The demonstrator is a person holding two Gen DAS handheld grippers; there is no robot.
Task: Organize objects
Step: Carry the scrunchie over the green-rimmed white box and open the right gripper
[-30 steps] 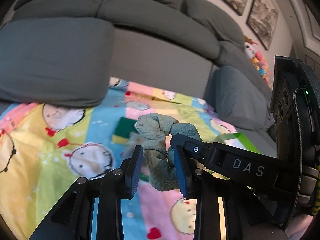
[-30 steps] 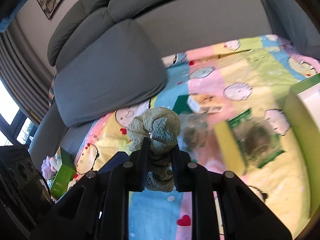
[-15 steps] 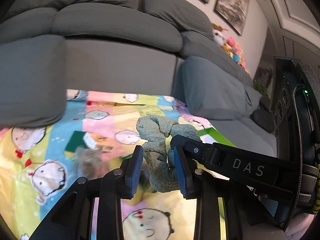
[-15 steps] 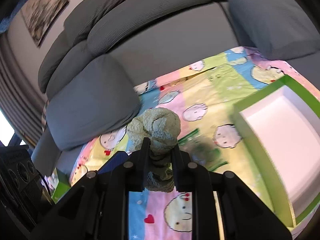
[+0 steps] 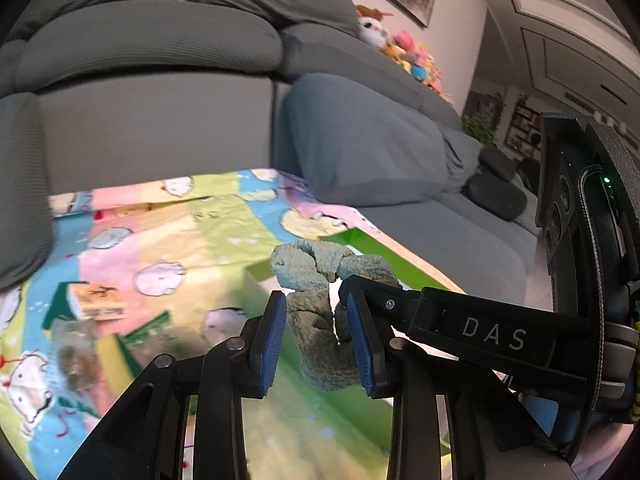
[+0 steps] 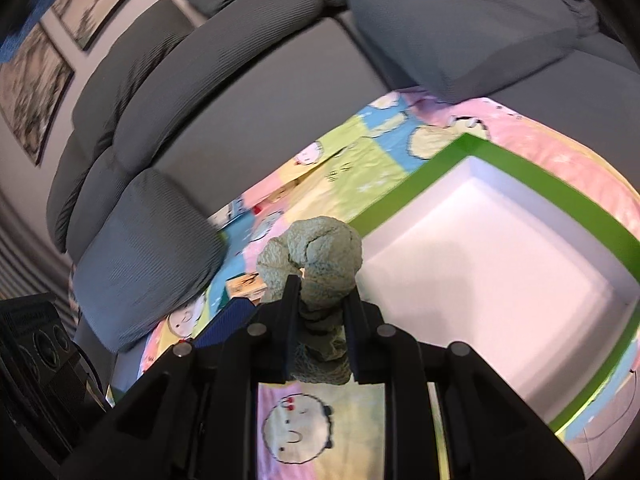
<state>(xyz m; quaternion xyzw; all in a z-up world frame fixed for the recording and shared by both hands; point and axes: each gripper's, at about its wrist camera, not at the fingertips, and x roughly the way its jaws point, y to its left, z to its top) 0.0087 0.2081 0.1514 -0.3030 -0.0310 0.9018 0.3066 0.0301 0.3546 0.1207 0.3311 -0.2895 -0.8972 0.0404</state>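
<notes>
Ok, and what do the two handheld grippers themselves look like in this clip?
Both are matte black plastic linkages with round pivot rivets. The left gripper has ribbed blue pads. The right gripper, seen from the left wrist view, carries white "DAS" lettering, a braided cable, a green indicator light and a yellow-black strap.

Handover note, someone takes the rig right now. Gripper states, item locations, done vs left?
Right gripper: shut on the knotted green-grey cloth, held up in the air beside the green-rimmed white box.
Left gripper: jaws apart around the cloth's hanging end, not clamped.
On the cartoon blanket: a small carton and blurred packets.
Done: cloth picked up. Left: probably drop it in the box, which shows nothing inside, then the rest.
</notes>
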